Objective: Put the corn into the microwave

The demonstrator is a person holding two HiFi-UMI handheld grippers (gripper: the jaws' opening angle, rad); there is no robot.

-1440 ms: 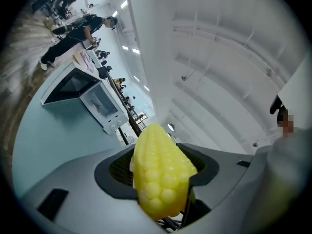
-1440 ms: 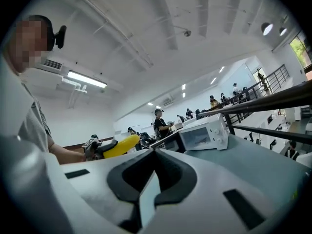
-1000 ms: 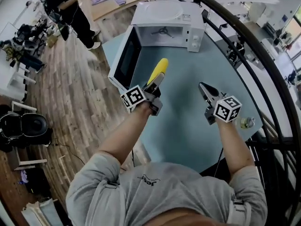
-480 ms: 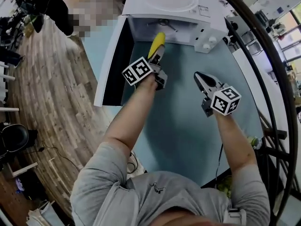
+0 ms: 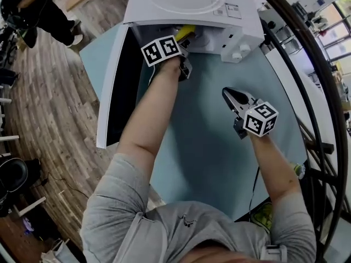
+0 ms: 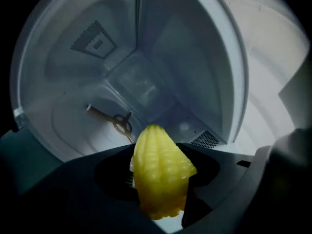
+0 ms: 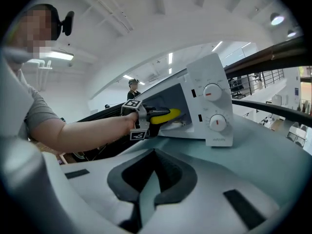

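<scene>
A yellow corn cob (image 5: 185, 33) is held in my left gripper (image 5: 184, 39), whose jaws are shut on it. Its tip pokes into the open mouth of the white microwave (image 5: 186, 4) on the teal table (image 5: 208, 141). In the left gripper view the corn (image 6: 161, 174) stands between the pads, with the bare oven chamber and its turntable hub (image 6: 122, 123) just ahead. The microwave door (image 5: 112, 86) swings wide open to the left. My right gripper (image 5: 227, 95) hovers over the table, shut and holding nothing. From it I see the left gripper (image 7: 152, 117) with the corn (image 7: 165, 115) at the oven opening.
Two control knobs (image 5: 236, 55) sit on the microwave's right front panel. A dark curved railing (image 5: 307, 53) runs along the table's right side. A person (image 5: 38, 10) stands on the wood floor at far left. Bare table surface lies between my right gripper and the oven.
My left gripper has carried the corn forward from above the table to the microwave's opening. The right gripper has shifted only a little and stays shut.
</scene>
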